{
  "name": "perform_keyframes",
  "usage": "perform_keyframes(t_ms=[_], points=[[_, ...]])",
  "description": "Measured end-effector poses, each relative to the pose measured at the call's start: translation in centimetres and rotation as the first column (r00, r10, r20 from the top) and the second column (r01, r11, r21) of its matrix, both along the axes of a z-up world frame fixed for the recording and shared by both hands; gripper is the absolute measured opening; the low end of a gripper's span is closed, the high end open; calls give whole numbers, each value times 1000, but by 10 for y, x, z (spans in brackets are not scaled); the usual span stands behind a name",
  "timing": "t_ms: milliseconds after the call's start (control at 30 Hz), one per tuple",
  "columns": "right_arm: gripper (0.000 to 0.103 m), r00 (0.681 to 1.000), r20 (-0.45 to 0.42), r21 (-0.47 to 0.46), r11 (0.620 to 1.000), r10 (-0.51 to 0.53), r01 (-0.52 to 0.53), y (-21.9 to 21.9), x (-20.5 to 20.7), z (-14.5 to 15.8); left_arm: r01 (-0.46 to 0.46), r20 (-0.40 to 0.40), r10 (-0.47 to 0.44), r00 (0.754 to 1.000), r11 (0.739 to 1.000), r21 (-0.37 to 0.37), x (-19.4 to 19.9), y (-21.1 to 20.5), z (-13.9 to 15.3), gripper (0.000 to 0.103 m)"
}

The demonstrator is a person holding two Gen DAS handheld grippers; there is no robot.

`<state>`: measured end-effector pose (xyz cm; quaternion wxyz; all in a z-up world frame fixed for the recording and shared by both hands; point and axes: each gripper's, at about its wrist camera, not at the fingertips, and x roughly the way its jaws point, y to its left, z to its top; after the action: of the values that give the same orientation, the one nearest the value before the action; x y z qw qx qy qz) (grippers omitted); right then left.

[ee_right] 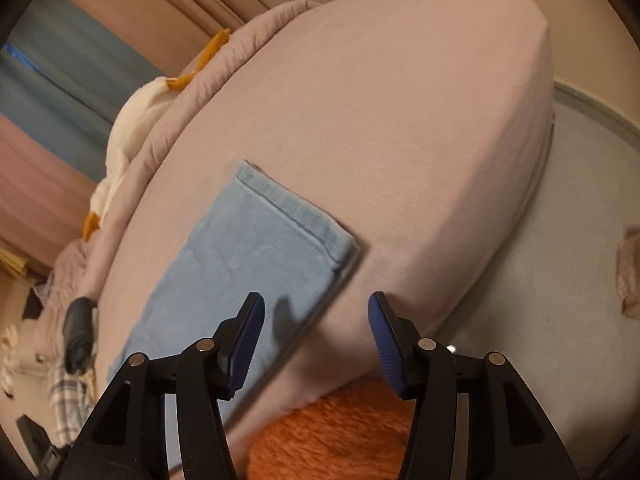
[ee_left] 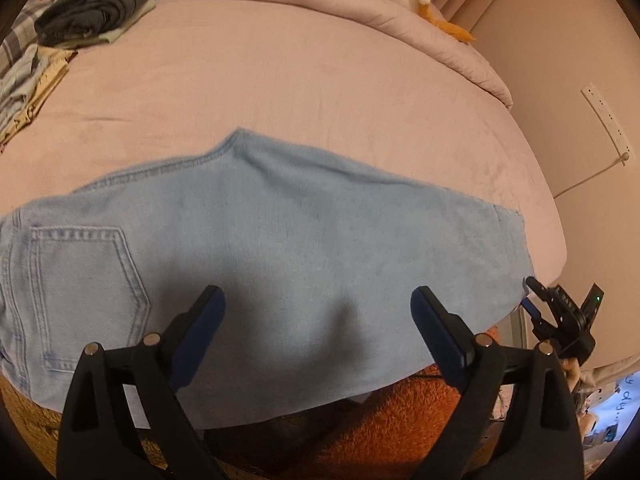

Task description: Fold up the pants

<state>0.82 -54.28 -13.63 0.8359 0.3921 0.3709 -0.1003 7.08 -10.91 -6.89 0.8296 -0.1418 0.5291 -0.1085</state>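
Note:
Light blue jeans (ee_left: 280, 248) lie flat along the near edge of the pink bed (ee_left: 280, 80), doubled lengthwise, with a back pocket (ee_left: 84, 280) at the left. My left gripper (ee_left: 316, 296) hovers open over the middle of the jeans, and nothing sits between its blue pads. In the right wrist view the hem end of the jeans (ee_right: 260, 252) lies near the bed's corner. My right gripper (ee_right: 316, 300) stands open just above that hem's near corner, its pads clear of the cloth. It also shows in the left wrist view as the right gripper (ee_left: 534, 294) by the hem.
A stack of folded dark clothes (ee_left: 96, 4) and plaid garments (ee_left: 20, 76) sit at the bed's far left. A rolled pink duvet (ee_left: 360, 12) and a white plush toy (ee_right: 136, 120) line the far side. An orange fuzzy thing (ee_right: 332, 432) lies below the bed edge. A power strip (ee_left: 608, 124) hangs on the wall.

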Motion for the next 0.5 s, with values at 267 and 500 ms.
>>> perform_keyframes(t_ms=[267, 500], points=[[53, 996, 72, -12, 999, -50, 51, -8, 19, 3, -13, 2, 13, 1000, 1000, 7, -4, 2, -2, 95], [29, 996, 66, -10, 998, -66, 67, -6, 29, 3, -25, 10, 25, 1000, 1000, -10, -10, 12, -2, 95]])
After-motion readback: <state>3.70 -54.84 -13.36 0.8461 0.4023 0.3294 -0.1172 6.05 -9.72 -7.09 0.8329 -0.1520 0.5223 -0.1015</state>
